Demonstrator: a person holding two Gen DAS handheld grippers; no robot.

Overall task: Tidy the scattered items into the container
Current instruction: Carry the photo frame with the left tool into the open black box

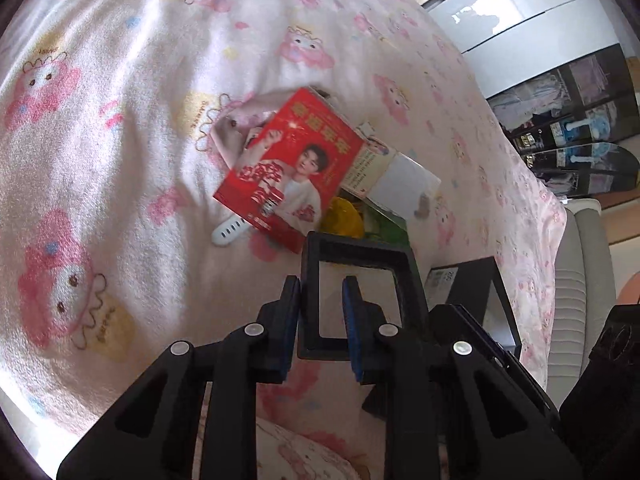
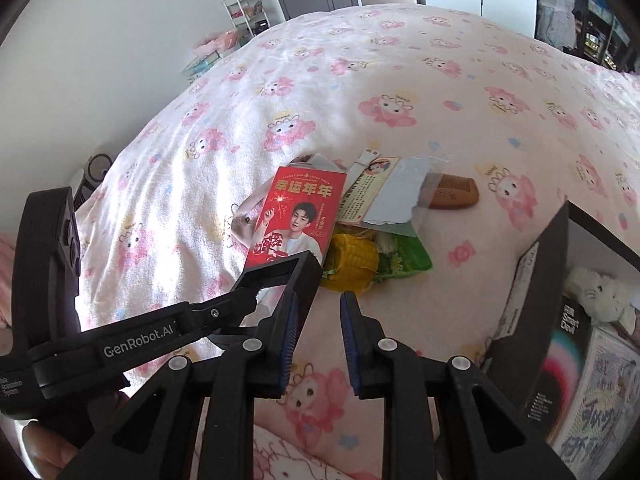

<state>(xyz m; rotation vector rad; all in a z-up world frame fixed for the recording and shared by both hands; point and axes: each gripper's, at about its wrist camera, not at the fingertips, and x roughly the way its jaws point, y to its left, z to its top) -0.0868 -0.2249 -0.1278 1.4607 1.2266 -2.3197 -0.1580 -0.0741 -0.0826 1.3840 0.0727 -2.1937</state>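
Left fingers (image 1: 290, 320) clamped on black frame (image 1: 360, 250); right fingers (image 2: 353, 332) parted, empty; black box (image 2: 544, 272) right of frame, white plush (image 2: 600, 292) inside

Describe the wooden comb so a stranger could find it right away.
On the pink cartoon-print bedspread a small pile of items lies around a red packet. The wooden comb lies at the pile's right edge, partly under a pale sheet. It is the only brown, toothed thing there.
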